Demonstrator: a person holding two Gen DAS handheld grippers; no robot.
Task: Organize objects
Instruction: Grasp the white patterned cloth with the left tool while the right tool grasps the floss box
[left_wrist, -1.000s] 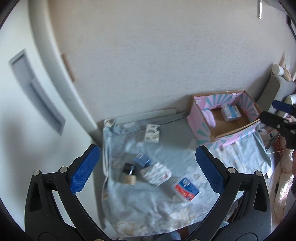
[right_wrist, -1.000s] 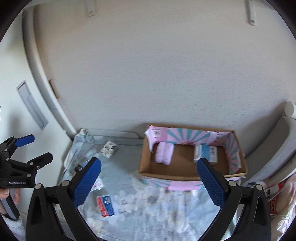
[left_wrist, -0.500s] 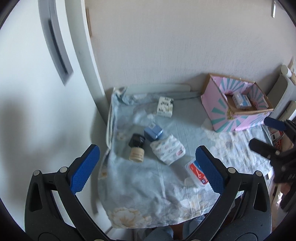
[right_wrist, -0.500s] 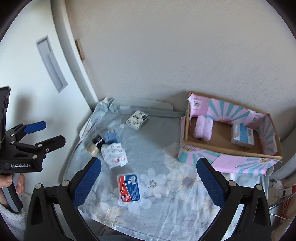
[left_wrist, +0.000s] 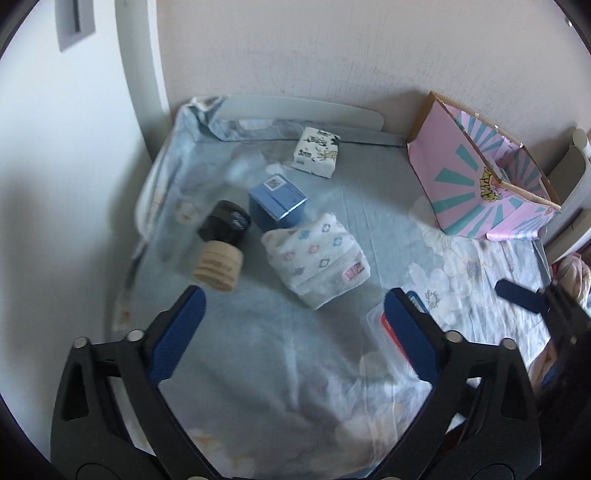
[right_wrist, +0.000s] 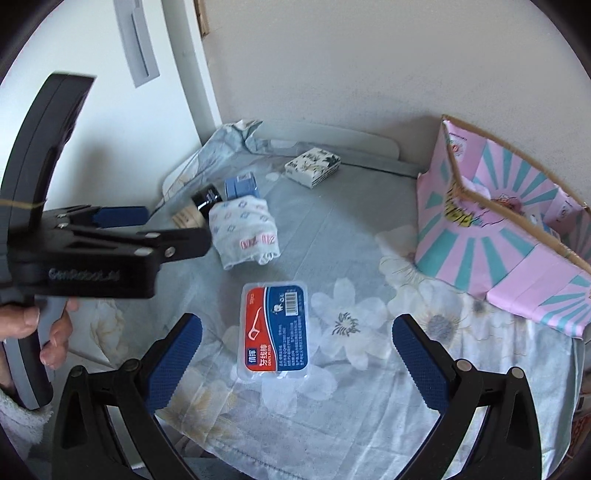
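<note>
- Blue-padded, your left gripper (left_wrist: 291, 321) hangs over the flowered cloth (left_wrist: 295, 369) with its jaws spread wide; they have just been closing a little, and nothing sits between the pads
- Your right gripper (right_wrist: 295, 350) is spread just as wide, with the dental floss pick box (right_wrist: 275, 328) lying flat on the cloth between and just ahead of its fingertips, untouched by either pad
- From the right wrist view you can see your left hand (right_wrist: 33, 328) wrapped around the left gripper's handle at the left edge
- Ahead of your left gripper lies a folded white cloth with a blue and pink print (left_wrist: 317, 258), resting on the flowered cloth
- Just left of that folded cloth, a bottle with a beige body and black cap (left_wrist: 221, 247) lies on its side, cap pointing away from you
- A small blue box (left_wrist: 277, 201) stands right behind the folded cloth, close beside the bottle's cap
- Farther back, near the wall, a white tissue pack with dark print (left_wrist: 317, 152) sits well apart from the others
- At the right, the pink and teal cardboard box (left_wrist: 476, 184) stands open on the cloth; in the right wrist view something pale shows inside, too hidden to name
- None of the loose items touches the cardboard box
</note>
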